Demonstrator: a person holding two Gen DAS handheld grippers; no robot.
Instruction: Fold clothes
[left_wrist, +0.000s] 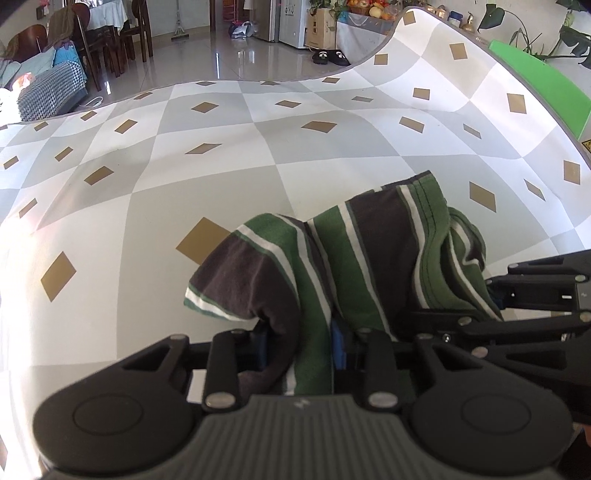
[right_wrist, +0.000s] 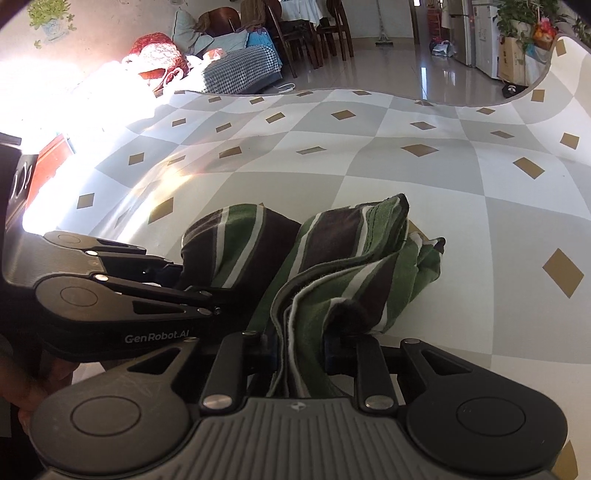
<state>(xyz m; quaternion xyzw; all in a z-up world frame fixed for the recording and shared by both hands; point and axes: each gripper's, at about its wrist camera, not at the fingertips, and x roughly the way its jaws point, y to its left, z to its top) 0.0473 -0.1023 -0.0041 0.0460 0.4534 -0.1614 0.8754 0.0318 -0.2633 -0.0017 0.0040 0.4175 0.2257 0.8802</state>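
Sunlit floor tiles, dining chairs and a fridge are seen beyond the work surface, a table (left_wrist: 229, 155) covered by a checked cloth in grey and white with gold diamonds. On the near part of that cloth, a striped garment (left_wrist: 354, 251) in green, dark brown and white is bunched into a loose heap, not spread flat.

Both tools are closed on it. The left gripper (left_wrist: 299, 347) is clamped on a gathered stretch of the fabric, which is seen running down between its blue pads. The right gripper (right_wrist: 301, 350) is likewise clenched on several stacked edges of the same garment, with a white hem line visible among the layers. The two grippers are held just beside each other; the right one is seen at the right edge of the left wrist view.

Several risks are judged from this. Because more than one layer is pinched in each jaw, the wrong edges may be carried over when the cloth is lifted, and a crooked, lumpy fold would be produced. Because the grasps sit so close together, the loose remainder of the garment may be dragged across the table and twisted rather than opened out. A thin bite on bunched knit may also be lost if the tools are pulled apart quickly, and the piece would be dropped in a heap. The linkages could be knocked together as well.
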